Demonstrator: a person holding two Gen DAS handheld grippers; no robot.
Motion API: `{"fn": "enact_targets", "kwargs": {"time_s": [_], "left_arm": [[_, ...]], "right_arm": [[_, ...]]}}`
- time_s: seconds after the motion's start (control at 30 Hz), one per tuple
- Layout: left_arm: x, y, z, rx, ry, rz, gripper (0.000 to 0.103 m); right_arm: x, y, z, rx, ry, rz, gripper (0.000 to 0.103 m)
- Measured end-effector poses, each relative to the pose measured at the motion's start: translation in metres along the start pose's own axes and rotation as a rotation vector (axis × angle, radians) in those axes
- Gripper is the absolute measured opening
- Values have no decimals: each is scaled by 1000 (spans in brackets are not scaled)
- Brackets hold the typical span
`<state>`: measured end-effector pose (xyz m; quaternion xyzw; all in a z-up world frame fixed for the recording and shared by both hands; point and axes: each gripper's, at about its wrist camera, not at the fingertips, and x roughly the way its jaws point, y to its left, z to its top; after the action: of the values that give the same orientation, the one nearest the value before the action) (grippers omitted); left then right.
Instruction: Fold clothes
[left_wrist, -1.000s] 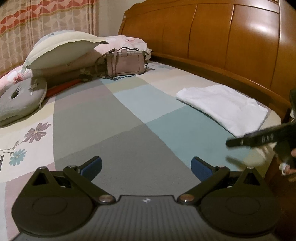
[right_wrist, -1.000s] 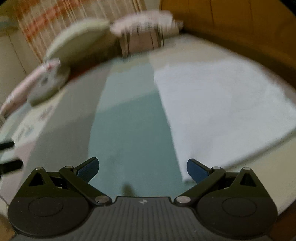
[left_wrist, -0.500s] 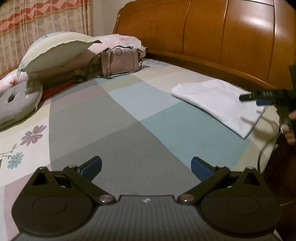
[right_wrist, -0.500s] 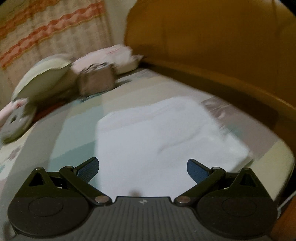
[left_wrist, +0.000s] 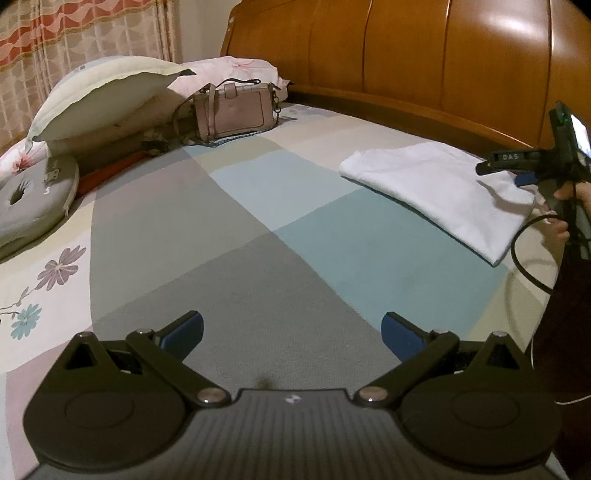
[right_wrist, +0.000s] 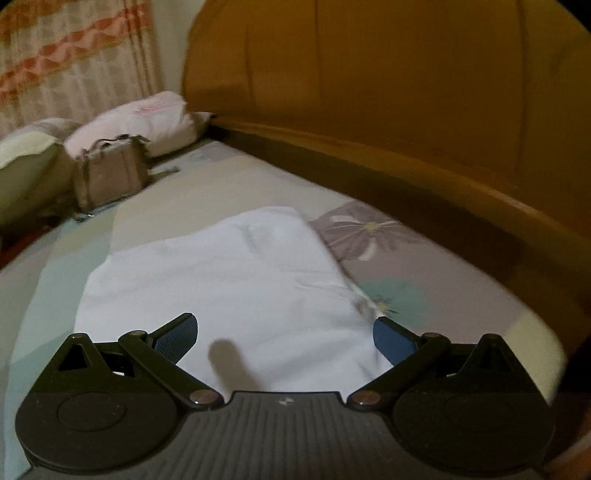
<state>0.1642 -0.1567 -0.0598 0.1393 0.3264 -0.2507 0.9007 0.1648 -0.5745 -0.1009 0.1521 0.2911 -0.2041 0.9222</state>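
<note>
White garment (right_wrist: 229, 291), already folded, lies flat on the bedspread (left_wrist: 258, 229) near the headboard (left_wrist: 424, 55). Right gripper (right_wrist: 284, 338) hovers over its near edge, left gripper (left_wrist: 291, 332) well apart; both spread wide, empty. Next judged: grasp an edge.

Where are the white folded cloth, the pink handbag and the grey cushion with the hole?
white folded cloth (left_wrist: 439, 188), left wrist view, middle of its top.
pink handbag (left_wrist: 236, 110), left wrist view, front panel.
grey cushion (left_wrist: 35, 194), left wrist view, top surface.

Bedroom; bed (left_wrist: 258, 229), pillow (left_wrist: 103, 92), wooden headboard (left_wrist: 424, 51)
</note>
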Motion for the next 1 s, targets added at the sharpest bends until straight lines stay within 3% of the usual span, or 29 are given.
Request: {"fn": "enact_targets", "kwargs": {"time_s": [0.1, 0.2, 0.33, 0.4, 0.5, 1.0], "left_arm": [[-1, -4, 0, 1, -2, -9, 102], [-5, -8, 1, 17, -8, -24, 102], [-14, -9, 3, 10, -23, -32, 102], [-17, -6, 5, -9, -25, -37, 102], [-23, -3, 7, -36, -28, -46, 102], [-50, -29, 17, -26, -75, -112, 102]], "right_arm": [[-24, 14, -10, -41, -6, 93, 103], [-31, 26, -22, -70, 53, 194, 103], [-21, 33, -35, -93, 190, 144, 103], [-27, 36, -36, -110, 225, 86, 103], [-48, 42, -35, -78, 261, 78, 103], [-165, 90, -70, -144, 270, 72, 103]]}}
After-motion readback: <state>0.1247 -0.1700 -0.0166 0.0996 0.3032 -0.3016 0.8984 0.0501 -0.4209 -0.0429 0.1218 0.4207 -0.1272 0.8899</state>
